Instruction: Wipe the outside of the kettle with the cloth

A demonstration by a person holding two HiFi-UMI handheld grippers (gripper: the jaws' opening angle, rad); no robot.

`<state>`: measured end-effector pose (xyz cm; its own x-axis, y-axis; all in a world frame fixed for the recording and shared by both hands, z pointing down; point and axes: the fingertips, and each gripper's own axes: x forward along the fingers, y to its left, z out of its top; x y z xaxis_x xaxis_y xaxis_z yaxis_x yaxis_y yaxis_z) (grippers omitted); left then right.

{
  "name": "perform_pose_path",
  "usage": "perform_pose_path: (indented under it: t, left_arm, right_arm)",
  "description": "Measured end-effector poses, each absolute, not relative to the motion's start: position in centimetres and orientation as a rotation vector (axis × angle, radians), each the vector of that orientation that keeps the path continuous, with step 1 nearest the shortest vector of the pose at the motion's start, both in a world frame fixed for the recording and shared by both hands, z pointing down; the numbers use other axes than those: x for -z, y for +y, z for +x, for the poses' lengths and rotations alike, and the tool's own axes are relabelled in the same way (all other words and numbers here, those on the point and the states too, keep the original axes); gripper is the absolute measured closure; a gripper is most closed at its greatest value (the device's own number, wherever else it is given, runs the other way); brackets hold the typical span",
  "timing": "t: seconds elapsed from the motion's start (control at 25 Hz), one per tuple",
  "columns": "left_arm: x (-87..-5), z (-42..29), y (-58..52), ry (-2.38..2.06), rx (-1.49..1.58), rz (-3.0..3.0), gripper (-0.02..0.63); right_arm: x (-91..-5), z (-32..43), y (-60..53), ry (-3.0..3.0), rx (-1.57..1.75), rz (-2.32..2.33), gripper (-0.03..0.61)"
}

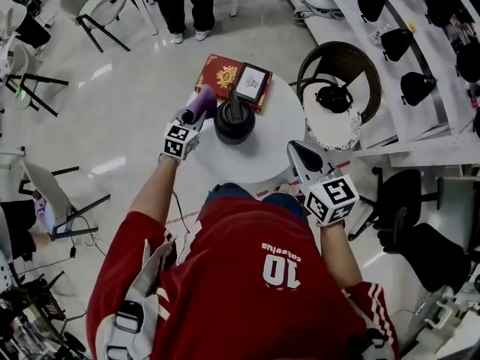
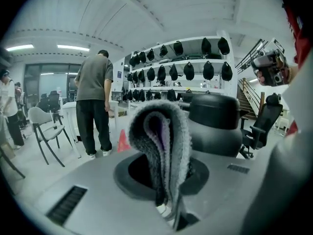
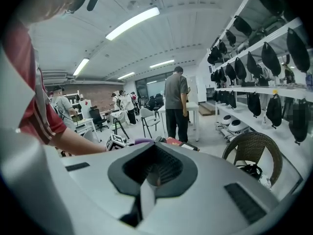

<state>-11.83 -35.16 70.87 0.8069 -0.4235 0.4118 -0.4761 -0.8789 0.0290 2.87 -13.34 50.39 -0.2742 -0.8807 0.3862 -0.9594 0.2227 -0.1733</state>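
A black kettle (image 1: 234,118) with an upright handle stands near the middle of the small round white table (image 1: 262,156). My left gripper (image 1: 193,117) is shut on a folded purple-and-grey cloth (image 1: 201,102) just left of the kettle, close to its side. In the left gripper view the cloth (image 2: 161,141) sticks up from between the jaws, and the kettle (image 2: 215,124) bulks just behind it on the right. My right gripper (image 1: 304,158) hovers over the table's right edge, shut and holding nothing. In the right gripper view my right gripper (image 3: 146,182) points past the table.
A red patterned box (image 1: 222,76) with a black-framed card (image 1: 252,82) lies at the table's far edge. A wicker chair (image 1: 339,58) stands at the right, beside shelves of black bags (image 1: 394,43). A person (image 1: 184,2) stands beyond the table. Chairs (image 1: 97,10) stand at the left.
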Motion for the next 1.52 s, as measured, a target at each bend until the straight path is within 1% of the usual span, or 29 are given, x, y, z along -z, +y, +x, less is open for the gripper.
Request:
perform_pose_path:
  t: [0.24,0.4,0.76,1.08,1.24,1.52]
  left_arm:
    - [-75.1,-10.9,-34.3,-0.622,-0.72,2.816,0.568]
    - [-75.9,-11.3,-32.9,-0.65,-0.708,2.771,0.568]
    - [-75.4,-12.2,-28.5,-0.712,-0.712,2.702,0.568]
    - [-75.4,-12.3,-25.1,-0.791,-0.737,2.686,0.568]
    - [-75.5,-12.6,-24.1,-0.894,-0.691,2.622,0.568]
    - [-74.9,-11.1,-22.9,-1.021,-0.622,2.545,0.568]
  right_arm:
    - [-51.0,3.5,-12.9,-2.246,-0.583,1.77,0.561]
    - [-51.3,3.7,-12.3,-2.228,-0.598,1.742,0.561]
    - [-49.5,2.6,-11.9,-2.278,-0.584,1.607,0.561]
    - [-49.8,1.4,-12.0,-2.369,-0.575,1.458,0.561]
    - [-49.8,2.0,-12.1,-2.409,-0.57,1.395,0.561]
    - [-49.5,4.1,-12.3,-2.454,-0.555,1.301,0.561]
